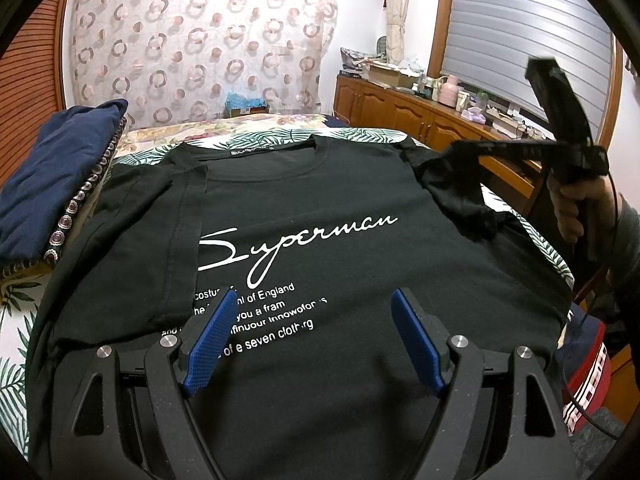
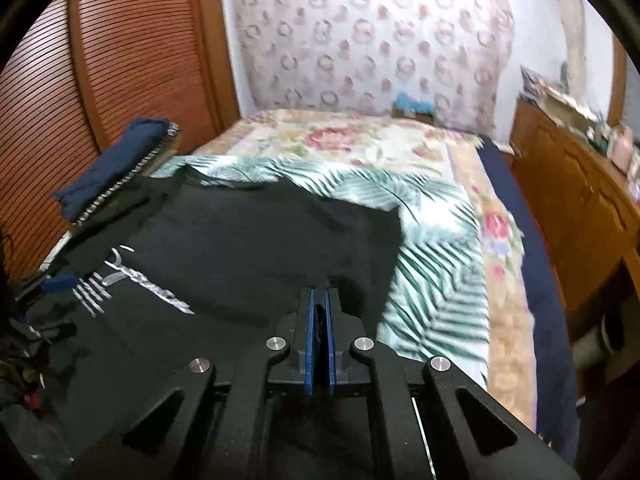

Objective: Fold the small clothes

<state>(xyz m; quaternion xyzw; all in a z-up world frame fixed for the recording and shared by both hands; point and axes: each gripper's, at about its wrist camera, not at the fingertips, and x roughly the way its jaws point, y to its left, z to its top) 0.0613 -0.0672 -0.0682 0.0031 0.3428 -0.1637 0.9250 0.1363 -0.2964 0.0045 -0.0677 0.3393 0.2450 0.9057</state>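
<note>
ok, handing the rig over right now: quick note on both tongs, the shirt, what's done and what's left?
Left tongs: open, empty, hovering over the lower print of the black T-shirt.
Right tongs: shut on the T-shirt's right sleeve, lifted off the bed.
Shirt lies print up on the leaf-pattern bed cover. A stack of folded clothes sits on its left.
Done: left side already folded in over the chest.
Left: probably bring the right sleeve across to match, then fold bottom to collar and add it to the stack.
</note>
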